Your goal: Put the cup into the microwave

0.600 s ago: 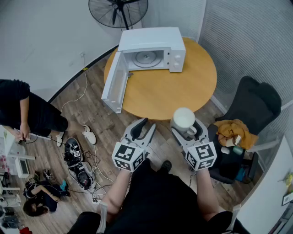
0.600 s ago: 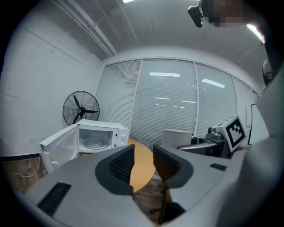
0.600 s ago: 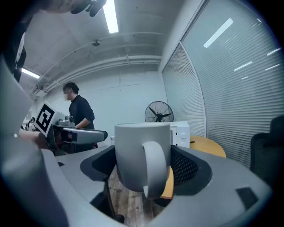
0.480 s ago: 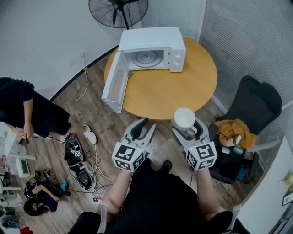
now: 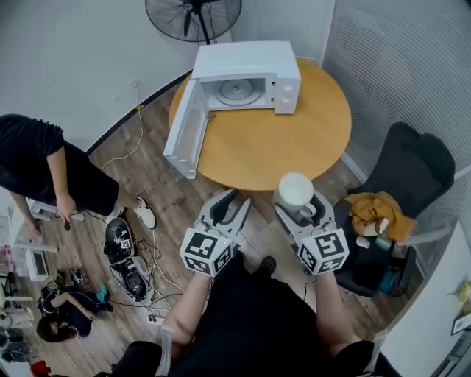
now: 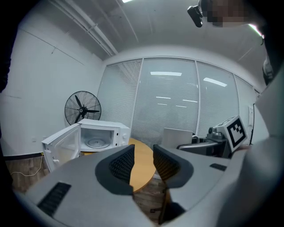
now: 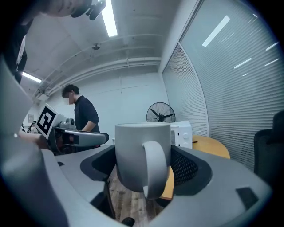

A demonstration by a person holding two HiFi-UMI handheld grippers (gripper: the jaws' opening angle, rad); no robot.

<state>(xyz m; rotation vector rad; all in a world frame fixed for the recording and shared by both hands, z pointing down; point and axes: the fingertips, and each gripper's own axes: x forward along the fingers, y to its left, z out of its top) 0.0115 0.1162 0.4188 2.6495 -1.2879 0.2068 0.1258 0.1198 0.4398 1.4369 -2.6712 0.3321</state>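
Observation:
A white cup (image 5: 296, 191) stands upright between the jaws of my right gripper (image 5: 299, 208), which is shut on it, handle toward me. In the right gripper view the cup (image 7: 141, 153) fills the gap of that gripper (image 7: 142, 167), pads against both sides. My left gripper (image 5: 234, 203) hangs beside it over the wooden floor, its jaws a narrow gap apart with nothing in them (image 6: 143, 162). The white microwave (image 5: 246, 77) sits at the far side of the round wooden table (image 5: 294, 143), its door (image 5: 184, 132) swung wide open to the left and its turntable visible. Both grippers are short of the table's near edge.
A standing fan (image 5: 193, 16) is behind the microwave. A black chair (image 5: 408, 173) with clothes on it stands at the right. A person in black (image 5: 44, 166) stands at the left. Cables and shoes (image 5: 129, 258) lie on the floor left of me.
The person at the left has stepped further into view. Both grippers and the cup have kept their places.

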